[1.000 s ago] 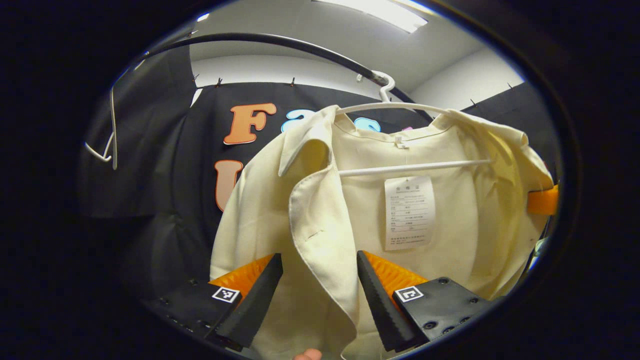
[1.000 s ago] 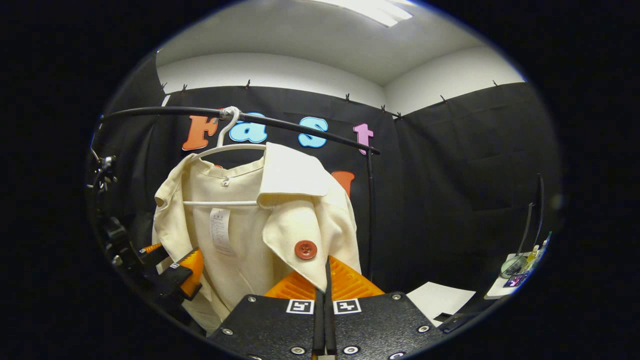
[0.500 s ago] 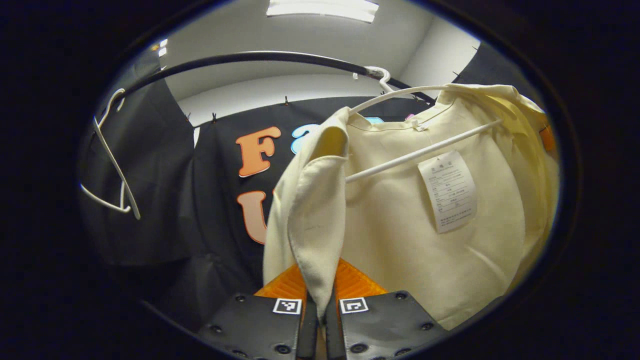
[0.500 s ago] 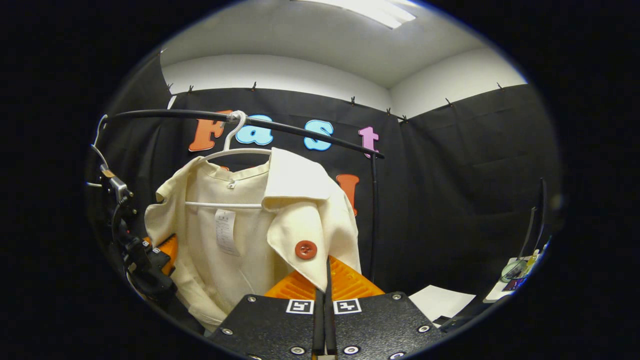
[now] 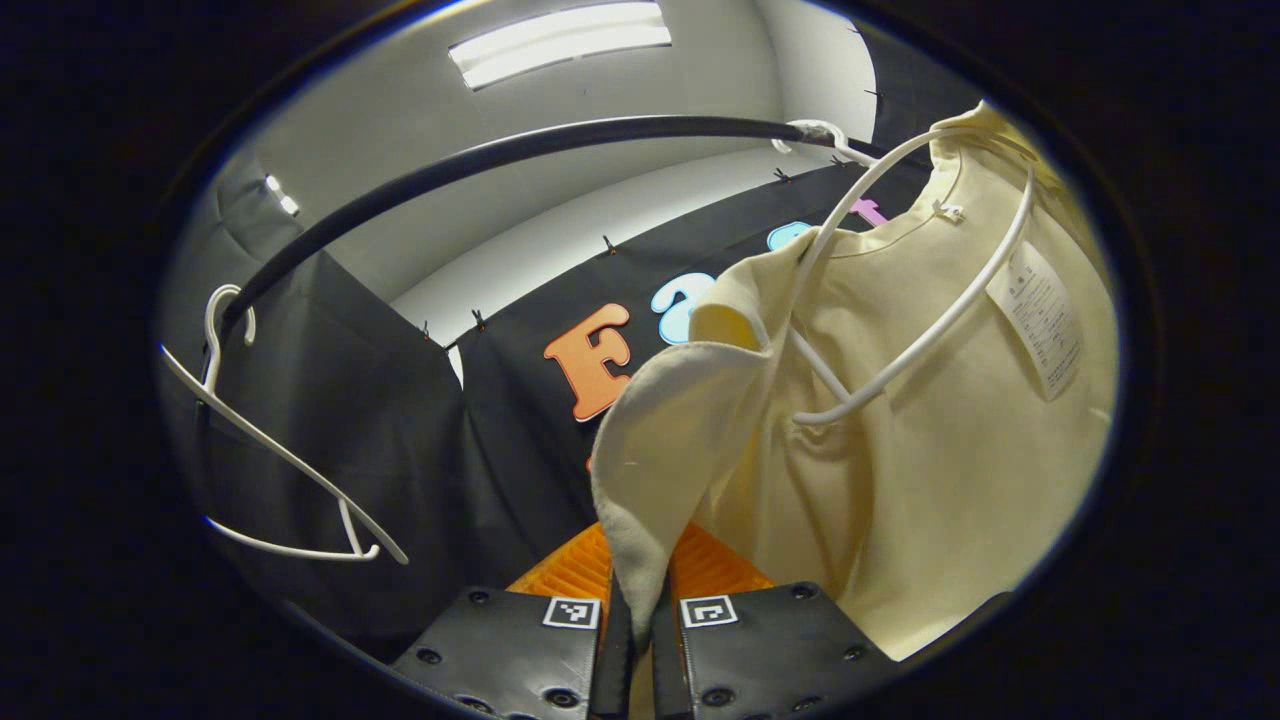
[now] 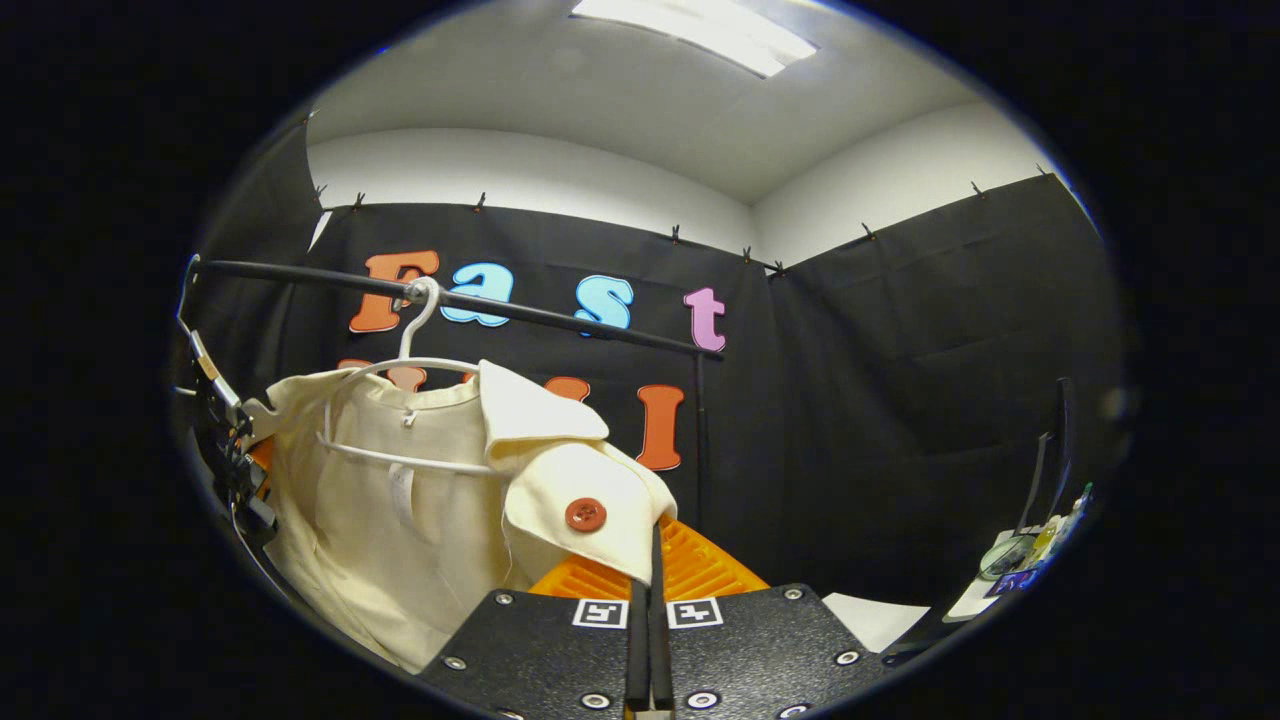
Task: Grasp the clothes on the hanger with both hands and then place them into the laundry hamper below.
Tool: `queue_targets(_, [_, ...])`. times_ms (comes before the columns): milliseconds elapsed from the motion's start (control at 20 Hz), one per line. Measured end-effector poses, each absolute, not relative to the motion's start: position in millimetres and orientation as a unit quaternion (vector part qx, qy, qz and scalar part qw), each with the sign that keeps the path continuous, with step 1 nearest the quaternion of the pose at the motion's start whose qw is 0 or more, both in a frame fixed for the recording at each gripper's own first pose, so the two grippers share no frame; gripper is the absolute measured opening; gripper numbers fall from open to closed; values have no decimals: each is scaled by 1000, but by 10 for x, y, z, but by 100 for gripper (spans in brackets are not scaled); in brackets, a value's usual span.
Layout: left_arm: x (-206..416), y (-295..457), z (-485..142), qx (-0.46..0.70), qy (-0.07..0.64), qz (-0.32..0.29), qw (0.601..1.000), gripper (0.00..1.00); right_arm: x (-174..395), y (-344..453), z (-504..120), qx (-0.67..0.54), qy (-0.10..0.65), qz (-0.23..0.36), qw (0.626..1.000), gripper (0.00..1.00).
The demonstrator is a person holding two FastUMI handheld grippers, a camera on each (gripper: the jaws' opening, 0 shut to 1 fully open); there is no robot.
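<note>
1. Both grippers had hold of the cream jacket (image 5: 930, 430): the left gripper (image 5: 640, 610) was pinched tight on the edge of one front panel, and the right gripper (image 6: 648, 590) was clamped on the other lapel just below the red button (image 6: 585, 514).
2. That part of the task, the two-handed grasp, looked done.
3. Still left, by my judgement: freeing the jacket from the white hanger (image 5: 900, 290), which was hooked on the black rail (image 5: 520, 150), and lowering it into the hamper.
4. In the left gripper view one end of the hanger stood bare of cloth, so that shoulder seemed to be off it; the collar still hung around the upper part.
5. An empty second hanger (image 5: 270, 450) hung farther along the rail.
6. Hidden or unclear:
   - The hamper lay below the frame in both views, so its place could not be judged.
   - The jacket's lower hem was cut off.
   - Whether the far shoulder rested on the hanger was hard to tell.
   - The objects at the edge of the right gripper view were too small to name.
</note>
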State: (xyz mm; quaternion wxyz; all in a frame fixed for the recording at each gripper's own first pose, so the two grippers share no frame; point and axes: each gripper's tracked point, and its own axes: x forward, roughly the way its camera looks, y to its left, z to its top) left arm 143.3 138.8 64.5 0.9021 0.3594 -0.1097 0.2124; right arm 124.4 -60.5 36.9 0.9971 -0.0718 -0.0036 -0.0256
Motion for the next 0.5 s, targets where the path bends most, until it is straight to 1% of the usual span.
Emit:
queue_targets(250, [1751, 1556, 799, 369, -113, 231, 893, 15, 1486, -958, 864, -71, -39, -51, 995, 0])
queue_targets(350, [1897, 1623, 800, 357, -110, 233, 898, 15, 1625, -1099, 1087, -67, -56, -60, 994, 0])
queue_targets(500, [2064, 1622, 784, 349, -105, 231, 902, 15, 1931, -1140, 1251, -53, -62, -52, 995, 0])
